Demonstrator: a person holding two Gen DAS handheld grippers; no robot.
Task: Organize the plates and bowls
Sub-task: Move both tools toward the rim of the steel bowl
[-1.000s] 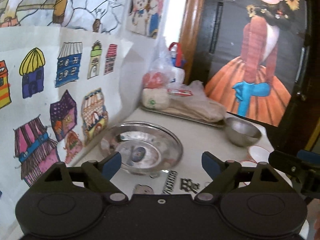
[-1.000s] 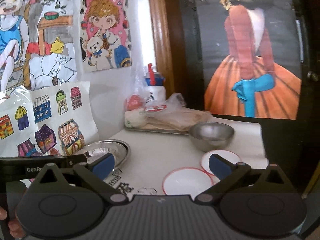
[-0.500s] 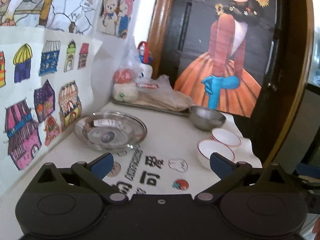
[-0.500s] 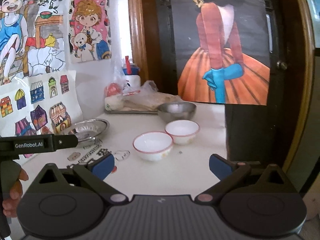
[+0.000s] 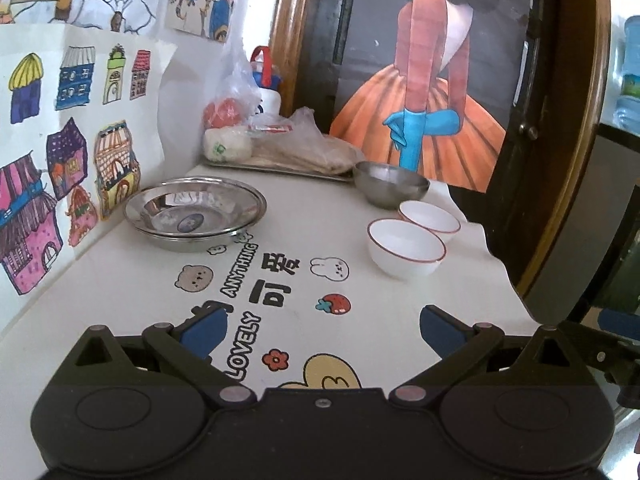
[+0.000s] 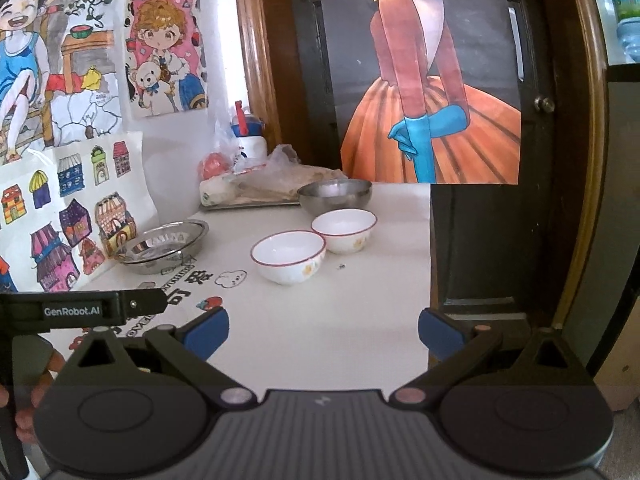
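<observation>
Two stacked steel plates [image 5: 195,213] [image 6: 162,245] rest at the table's left side by the wall. Two white bowls with red rims stand side by side on the right: the nearer one [image 5: 406,247] [image 6: 288,256] and the farther one [image 5: 429,218] [image 6: 344,231]. Behind them sits a steel bowl [image 5: 390,183] [image 6: 335,196]. My left gripper [image 5: 322,330] hangs open over the table's near part with nothing between its blue pads. Equally open and empty is my right gripper [image 6: 323,330], back from the bowls.
A steel tray [image 5: 276,167] with plastic bags and food lies at the back, a white bottle [image 5: 269,94] behind it. Drawings cover the left wall [image 5: 80,128]. A dark door [image 5: 520,120] stands at the right past the table edge [image 6: 430,264].
Both grippers have pulled back from the plates and bowls, so more of the table shows. The left gripper's jaws stand wider than a second ago.
</observation>
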